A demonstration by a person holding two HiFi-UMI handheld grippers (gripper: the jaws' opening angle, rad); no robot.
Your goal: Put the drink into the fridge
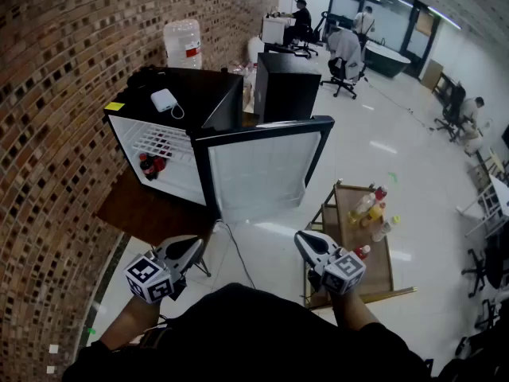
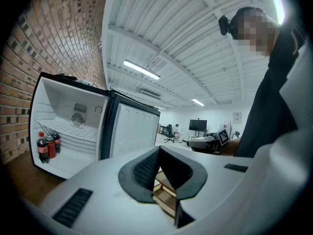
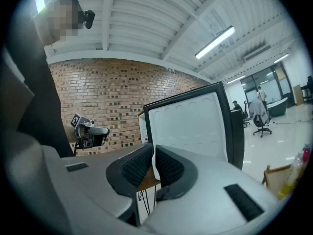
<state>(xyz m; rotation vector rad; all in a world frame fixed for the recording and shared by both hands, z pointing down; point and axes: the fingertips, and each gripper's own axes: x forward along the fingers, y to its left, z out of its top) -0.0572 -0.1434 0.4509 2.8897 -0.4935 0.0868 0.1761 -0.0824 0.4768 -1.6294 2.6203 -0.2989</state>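
Observation:
A small black fridge (image 1: pixel 127 122) stands open on a low wooden stand, its white-lined door (image 1: pixel 262 173) swung toward me. Dark cola bottles (image 1: pixel 149 165) sit on its lower shelf, also visible in the left gripper view as cola bottles (image 2: pixel 47 146). Several drink bottles (image 1: pixel 367 207) lie on a wooden cart (image 1: pixel 350 273) at the right. My left gripper (image 1: pixel 191 247) hangs low at the left with its jaws together and empty, as the left gripper (image 2: pixel 159 151) view confirms. My right gripper (image 1: pixel 304 239) is above the cart's near end, shut and empty, and the right gripper (image 3: pixel 153 153) faces the fridge door (image 3: pixel 190 126).
A white adapter (image 1: pixel 164 99) lies on the fridge top. A water jug (image 1: pixel 183 42) and a black cabinet (image 1: pixel 285 86) stand behind it. A brick wall (image 1: pixel 56 70) runs along the left. People sit at desks (image 1: pixel 302 18) far back across glossy white floor.

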